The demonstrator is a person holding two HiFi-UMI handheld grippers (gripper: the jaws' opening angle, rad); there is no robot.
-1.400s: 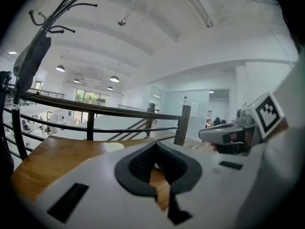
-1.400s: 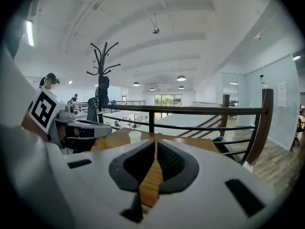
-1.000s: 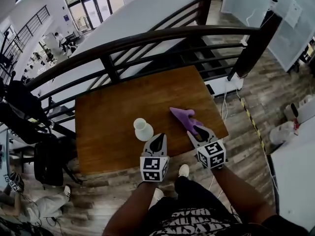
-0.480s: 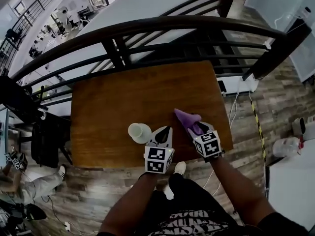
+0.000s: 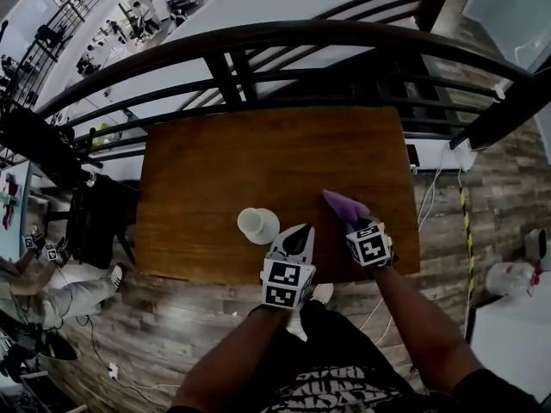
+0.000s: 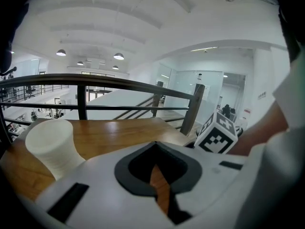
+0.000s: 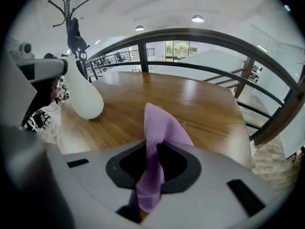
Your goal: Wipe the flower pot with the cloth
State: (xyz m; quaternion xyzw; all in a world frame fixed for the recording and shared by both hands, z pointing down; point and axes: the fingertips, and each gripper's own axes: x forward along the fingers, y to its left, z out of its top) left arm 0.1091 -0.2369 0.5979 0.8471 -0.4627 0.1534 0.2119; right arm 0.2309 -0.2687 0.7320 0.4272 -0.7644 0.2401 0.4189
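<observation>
A white flower pot [image 5: 256, 224] stands near the front edge of the wooden table [image 5: 258, 149]. In the left gripper view the pot [image 6: 50, 147] is to the left, and in the right gripper view the pot [image 7: 83, 97] is at far left. Just right of it, my left gripper [image 5: 300, 231] is shut and holds nothing; a thin sliver of wood shows at my left gripper [image 6: 157, 178]. The purple cloth [image 5: 343, 205] lies on the table at the right. My right gripper [image 5: 355, 224] points steeply down, its jaws closing on the cloth [image 7: 157, 132], which is pinched in my right gripper [image 7: 150, 178].
A dark curved railing [image 5: 258, 40] runs along the table's far side, with a drop to a lower floor beyond. The table's front edge [image 5: 215, 278] is just under my grippers. A coat stand [image 7: 71, 18] rises behind the pot.
Both grippers have come down to the table. The left one moved from in front of the pot to its right side. The right one tipped down onto the cloth.
</observation>
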